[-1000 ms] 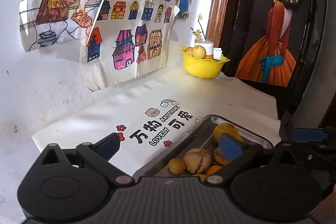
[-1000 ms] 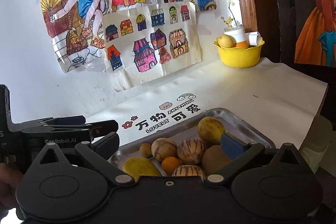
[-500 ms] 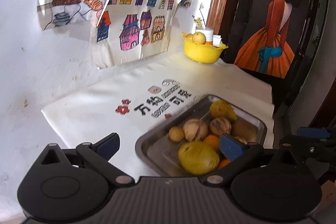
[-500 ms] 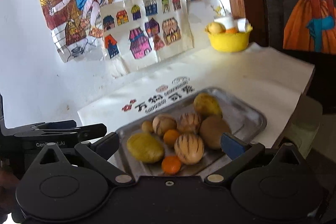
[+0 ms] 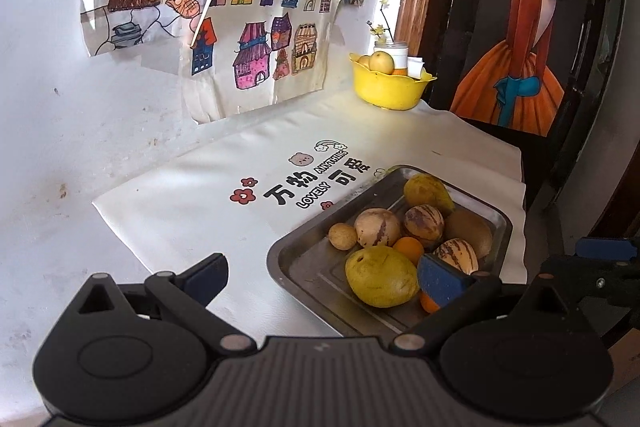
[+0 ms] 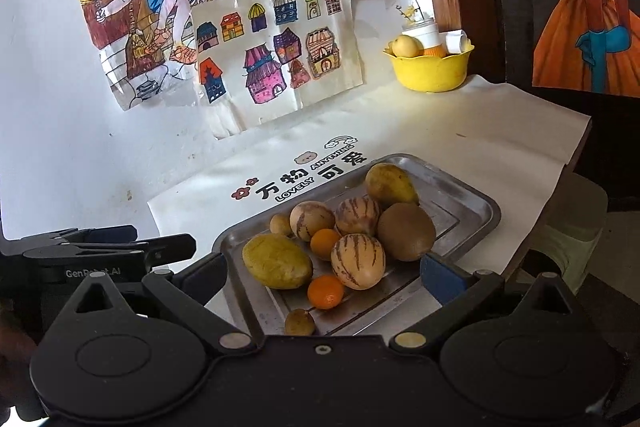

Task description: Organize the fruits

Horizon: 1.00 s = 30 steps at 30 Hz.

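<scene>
A steel tray [image 6: 476, 203] [image 5: 304, 267] on a white mat holds several fruits: a yellow mango [image 6: 277, 266] [image 5: 381, 275], striped melons [image 6: 358, 261] [image 5: 423, 219], a brown kiwi [image 6: 405, 231], oranges [image 6: 325, 291] and small round fruits [image 6: 299, 321]. A yellow bowl [image 6: 432, 67] [image 5: 387, 87] with a pale fruit stands at the far end. My right gripper [image 6: 320, 275] hovers open over the tray's near end. My left gripper [image 5: 324, 277] is open, its right finger above the tray's near corner. The left gripper's body [image 6: 96, 255] shows at the left of the right wrist view.
The white mat [image 5: 208, 203] has printed lettering and lies against a wall with drawings [image 6: 276, 51]. A dark panel with a painted figure [image 5: 520, 67] stands at the right. The mat's right edge [image 6: 568, 155] drops off beside the tray.
Both grippers have drawn back and risen from the tray, so more of the tray and fruits shows now. Both stay open and hold nothing.
</scene>
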Available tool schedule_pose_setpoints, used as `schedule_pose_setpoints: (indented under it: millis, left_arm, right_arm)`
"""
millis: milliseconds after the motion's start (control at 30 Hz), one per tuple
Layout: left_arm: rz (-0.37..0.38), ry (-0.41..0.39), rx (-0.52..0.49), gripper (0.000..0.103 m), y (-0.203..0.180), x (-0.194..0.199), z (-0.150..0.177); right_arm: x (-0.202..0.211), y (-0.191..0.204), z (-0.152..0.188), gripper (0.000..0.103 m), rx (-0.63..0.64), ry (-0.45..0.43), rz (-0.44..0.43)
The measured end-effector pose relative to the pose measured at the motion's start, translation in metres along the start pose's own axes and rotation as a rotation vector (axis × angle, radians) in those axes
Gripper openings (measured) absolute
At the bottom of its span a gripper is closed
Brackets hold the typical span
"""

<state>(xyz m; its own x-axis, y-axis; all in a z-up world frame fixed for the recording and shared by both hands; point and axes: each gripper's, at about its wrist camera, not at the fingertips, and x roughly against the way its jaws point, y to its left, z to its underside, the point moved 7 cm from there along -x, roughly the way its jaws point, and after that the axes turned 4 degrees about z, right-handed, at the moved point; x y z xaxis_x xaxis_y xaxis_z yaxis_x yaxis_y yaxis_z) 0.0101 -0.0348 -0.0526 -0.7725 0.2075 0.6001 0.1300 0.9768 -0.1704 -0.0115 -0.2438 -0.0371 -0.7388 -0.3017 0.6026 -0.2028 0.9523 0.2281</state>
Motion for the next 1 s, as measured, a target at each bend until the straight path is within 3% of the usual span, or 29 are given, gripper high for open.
schedule_pose_setpoints:
  millis: [1000]
  left_arm:
    - [-0.012,0.012,0.003,0.103,0.006,-0.009,0.0]
  right_arm:
    - [-0.01,-0.001,-0.003,0.102,-0.012,0.017,0.004]
